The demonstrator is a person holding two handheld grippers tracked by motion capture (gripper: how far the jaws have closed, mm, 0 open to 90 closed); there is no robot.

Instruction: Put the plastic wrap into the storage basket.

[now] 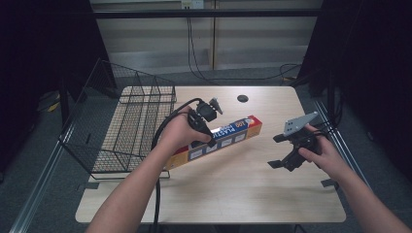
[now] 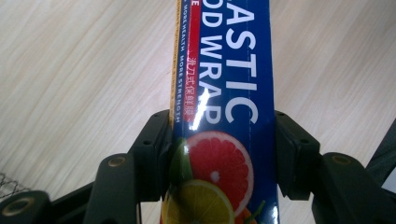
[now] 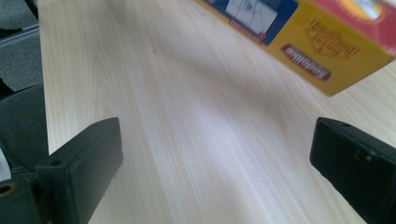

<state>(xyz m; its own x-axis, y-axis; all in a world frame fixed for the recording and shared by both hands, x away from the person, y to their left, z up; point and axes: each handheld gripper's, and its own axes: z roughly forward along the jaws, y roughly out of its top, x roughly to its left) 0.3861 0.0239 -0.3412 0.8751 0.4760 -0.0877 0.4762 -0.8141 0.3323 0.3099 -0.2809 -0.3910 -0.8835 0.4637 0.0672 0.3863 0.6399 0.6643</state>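
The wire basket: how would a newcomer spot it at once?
Start at the light wooden table and look to its left edge. The wire basket sits there, beside the long plastic wrap box. It alone is open black mesh you can see through.

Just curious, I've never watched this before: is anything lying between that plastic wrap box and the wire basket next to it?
Nothing visible does. The plastic wrap box, clamped by the left hand-held gripper, has only bare table between it and the wire basket.
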